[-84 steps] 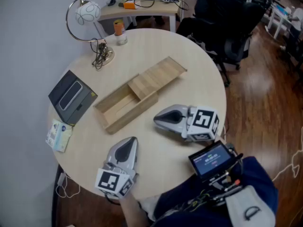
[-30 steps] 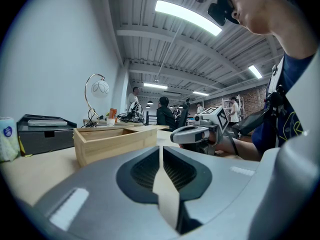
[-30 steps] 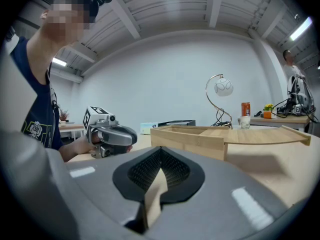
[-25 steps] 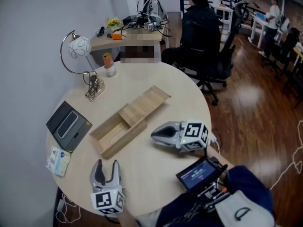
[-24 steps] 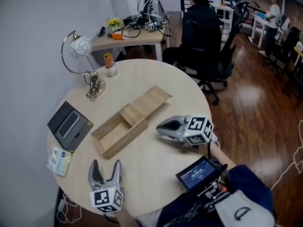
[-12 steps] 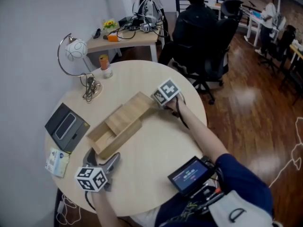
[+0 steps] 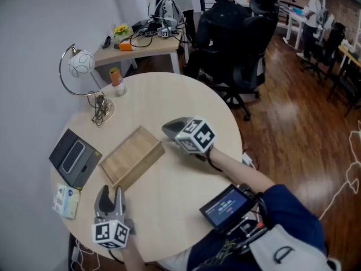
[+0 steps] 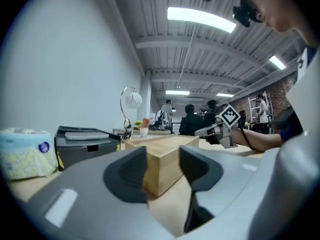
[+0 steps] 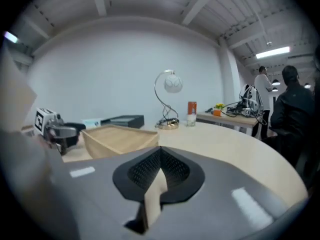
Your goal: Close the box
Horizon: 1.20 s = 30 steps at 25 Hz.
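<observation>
The wooden box (image 7: pixel 132 156) lies slantwise on the round table (image 7: pixel 180 191), its sliding lid flush over the body. My right gripper (image 7: pixel 167 128) is shut and empty, its tip just off the box's far right end; in the right gripper view the box (image 9: pixel 120 136) lies ahead and to the left. My left gripper (image 7: pixel 110 192) sits at the box's near end. Its jaws are apart and closing. In the left gripper view the box's near corner (image 8: pixel 167 146) shows between the fingers (image 8: pixel 127 176), which do not press on it.
A black case (image 7: pixel 73 158) and a tissue pack (image 7: pixel 65 201) lie left of the box. A globe lamp (image 7: pixel 82 66) and an orange bottle (image 7: pixel 115 79) stand at the far left. A small screen (image 7: pixel 228 206) hangs at my waist. A person sits on a chair (image 7: pixel 242 44) behind the table.
The lid, which stuck out at the far right, has slid fully over the box under my right gripper. My left gripper has drawn back from the near end, jaws apart.
</observation>
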{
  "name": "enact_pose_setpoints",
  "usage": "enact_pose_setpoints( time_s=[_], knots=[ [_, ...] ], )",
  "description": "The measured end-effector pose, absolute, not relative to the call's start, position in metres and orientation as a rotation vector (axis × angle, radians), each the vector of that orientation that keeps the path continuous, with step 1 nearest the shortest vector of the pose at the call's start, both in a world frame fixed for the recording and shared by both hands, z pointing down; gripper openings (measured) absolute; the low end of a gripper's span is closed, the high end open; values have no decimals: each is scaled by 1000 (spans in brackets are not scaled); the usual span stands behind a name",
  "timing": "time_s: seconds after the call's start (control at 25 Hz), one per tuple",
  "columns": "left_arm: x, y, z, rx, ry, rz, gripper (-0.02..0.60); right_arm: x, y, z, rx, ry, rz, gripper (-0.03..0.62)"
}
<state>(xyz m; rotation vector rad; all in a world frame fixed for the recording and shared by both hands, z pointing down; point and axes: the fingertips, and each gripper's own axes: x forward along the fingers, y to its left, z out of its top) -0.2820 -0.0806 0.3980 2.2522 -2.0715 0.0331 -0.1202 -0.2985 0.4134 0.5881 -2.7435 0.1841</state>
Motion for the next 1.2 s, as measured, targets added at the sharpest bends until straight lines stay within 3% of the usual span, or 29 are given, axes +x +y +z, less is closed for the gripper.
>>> enact_pose_setpoints(
  time_s=[0.04, 0.12, 0.24, 0.4, 1.2],
  knots=[
    [-272, -69, 390, 2305, -2076, -9, 150, -112, -279, 408, 552, -2813, 208, 37],
    [-236, -57, 391, 2436, -1925, -4, 5, -100, -234, 412, 440, -2910, 186, 37],
    [-172, -56, 414, 2580, -1522, 152, 3, -103, -153, 411, 157, -2998, 10, 37],
    [-157, -56, 413, 2583, -1524, 153, 2, -126, -90, 413, -254, -2963, 66, 37],
    [-163, -55, 414, 2490, -1659, 134, 2, -124, -84, 417, -318, -2941, 69, 37]
  ],
)
